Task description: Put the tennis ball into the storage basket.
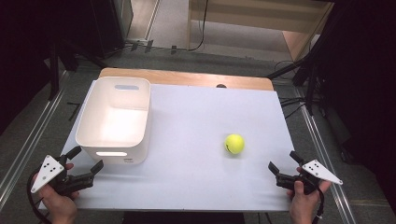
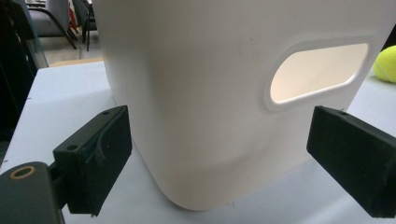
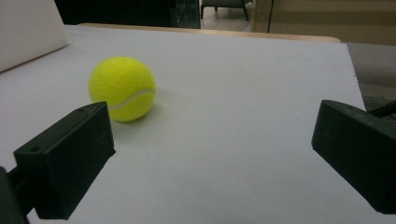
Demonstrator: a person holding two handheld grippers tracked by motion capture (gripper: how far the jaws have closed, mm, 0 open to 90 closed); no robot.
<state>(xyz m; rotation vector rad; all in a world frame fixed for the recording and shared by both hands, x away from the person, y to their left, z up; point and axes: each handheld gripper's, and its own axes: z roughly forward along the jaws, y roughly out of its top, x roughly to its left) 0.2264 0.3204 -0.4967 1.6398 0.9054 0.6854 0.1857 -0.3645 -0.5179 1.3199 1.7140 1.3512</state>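
White plastic bin, tennis ball well apart on white table. Left gripper wide open, empty, near bin; right gripper wide open, empty.

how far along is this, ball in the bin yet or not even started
Not started, if binning the ball is the job. Done: nothing; the tennis ball sits loose on the white table, well apart from the empty white bin. In hand: nothing; the left gripper and right gripper are both open near the table's front edge. Left: grasp, carry and drop.
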